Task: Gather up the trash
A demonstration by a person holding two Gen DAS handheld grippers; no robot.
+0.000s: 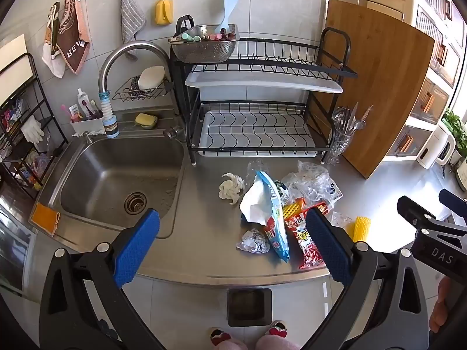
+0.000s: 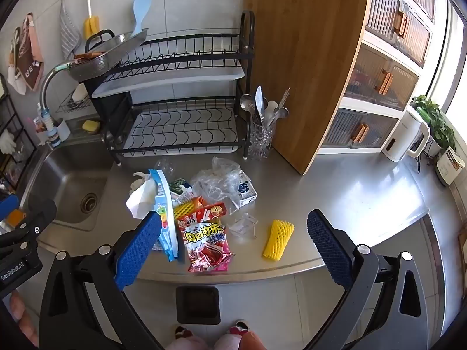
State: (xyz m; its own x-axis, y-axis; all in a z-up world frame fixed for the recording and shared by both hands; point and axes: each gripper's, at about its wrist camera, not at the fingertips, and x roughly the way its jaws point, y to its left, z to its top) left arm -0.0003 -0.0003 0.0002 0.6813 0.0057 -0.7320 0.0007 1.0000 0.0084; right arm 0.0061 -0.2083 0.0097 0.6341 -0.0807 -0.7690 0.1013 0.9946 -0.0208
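Above the counter, both grippers tilt down, fingers apparently spread

we see these colours:
snack bag: red, yellow lettering
foam net: yellow mesh
wipes pack: blue and white
cutting board: brown wood grain
our gripper pads: blue, textured

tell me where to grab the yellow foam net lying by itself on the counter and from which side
Take the yellow foam net across its narrow middle, coming down from above with the right gripper, which is open and nearest. It lies flat as a short tube, clear of the wrapper pile, so the jaws can probably straddle its long sides; the soft mesh should squash and hold.
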